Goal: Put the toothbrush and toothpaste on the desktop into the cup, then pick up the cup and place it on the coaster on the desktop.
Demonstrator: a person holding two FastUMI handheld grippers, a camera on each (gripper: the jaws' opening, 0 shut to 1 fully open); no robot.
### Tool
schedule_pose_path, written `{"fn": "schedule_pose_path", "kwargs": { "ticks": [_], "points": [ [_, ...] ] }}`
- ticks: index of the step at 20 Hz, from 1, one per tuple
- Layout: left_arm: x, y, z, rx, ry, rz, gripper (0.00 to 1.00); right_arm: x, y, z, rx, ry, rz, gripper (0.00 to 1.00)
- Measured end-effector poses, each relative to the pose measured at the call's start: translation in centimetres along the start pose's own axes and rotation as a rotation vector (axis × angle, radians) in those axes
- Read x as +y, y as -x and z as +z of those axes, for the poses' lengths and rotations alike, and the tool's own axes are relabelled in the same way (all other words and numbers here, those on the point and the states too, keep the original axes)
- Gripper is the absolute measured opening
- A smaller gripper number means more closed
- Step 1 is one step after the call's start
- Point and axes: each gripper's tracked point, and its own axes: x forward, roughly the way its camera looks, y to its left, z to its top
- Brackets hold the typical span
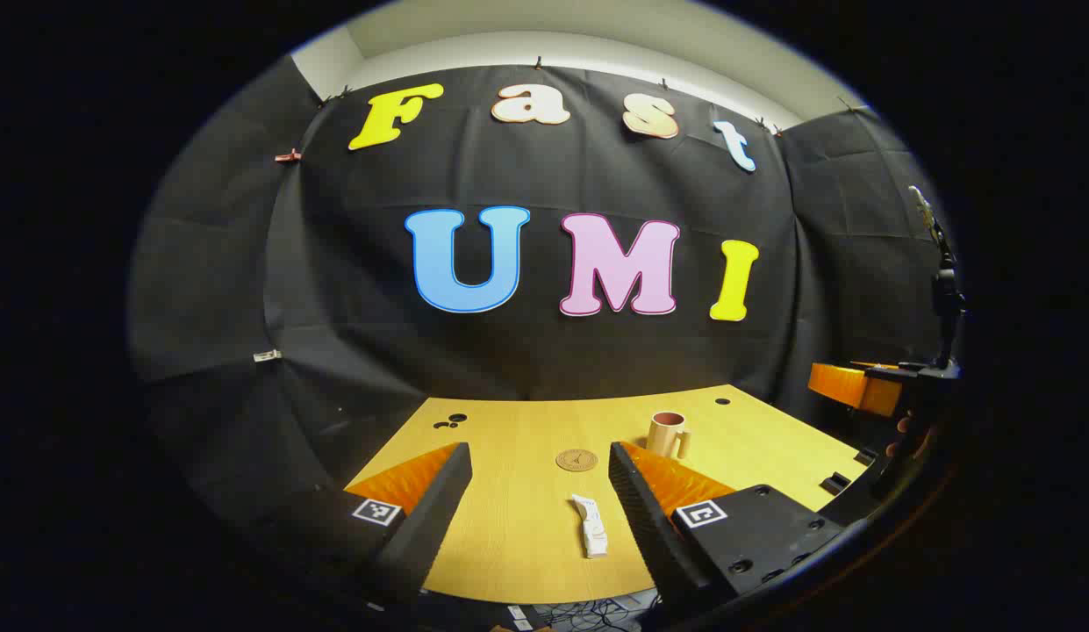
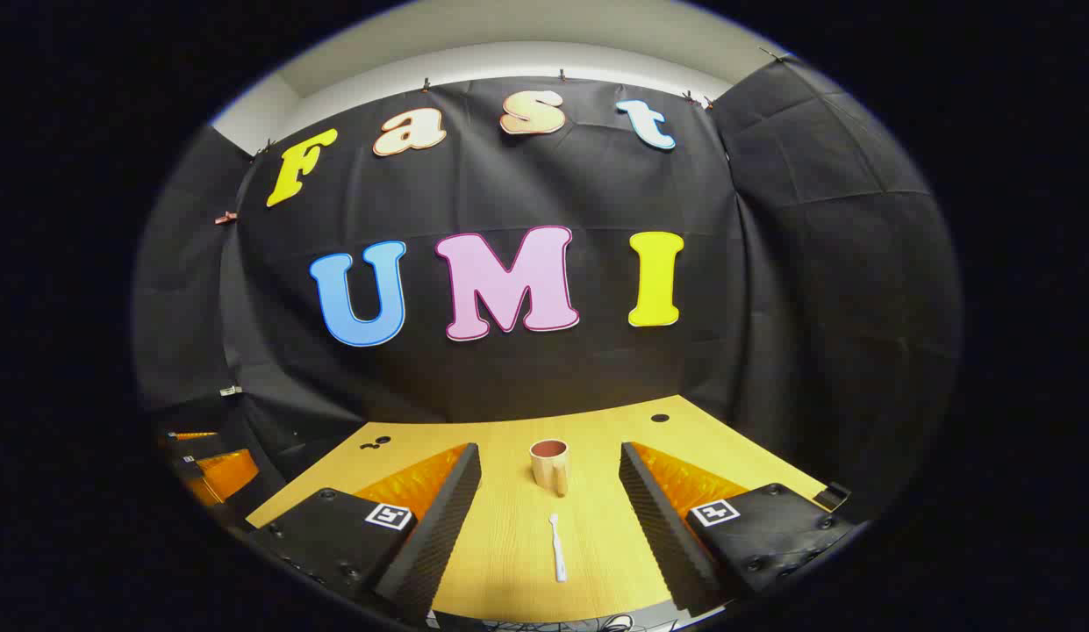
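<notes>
The toothpaste [image 1: 591, 527], a small white tube, lies flat on the wooden worktop [image 1: 509, 544], near its front edge in the left gripper view, between the left gripper's fingers as framed. Just beyond it sits the round brown coaster [image 1: 576, 460], bare. The cup [image 1: 668, 434], pale with a handle, stands upright farther back and to the right of the coaster, apart from it. In the right gripper view the white toothbrush [image 2: 557, 547] lies lengthwise on the worktop, with the cup [image 2: 549, 466] upright just behind it. The left gripper [image 1: 539, 491] hangs above the worktop's front edge, jaws spread wide and holding nothing. The right gripper [image 2: 550, 496] likewise has its jaws wide apart and empty.
</notes>
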Motion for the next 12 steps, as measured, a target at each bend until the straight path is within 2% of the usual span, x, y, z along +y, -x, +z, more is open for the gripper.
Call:
{"fn": "schedule_pose_path", "kwargs": {
  "ticks": [5,12],
  "points": [
    [0.1,-0.9,0.3,-0.005,0.016,-0.004,0.98,-0.1,-1.1,-0.6,0.016,0.028,0.0,0.98],
    [-0.3,-1.9,-0.5,0.019,0.038,-0.019,0.98,0.5,-2.9,-0.3,0.021,0.003,0.02,0.98]
  ]
}}
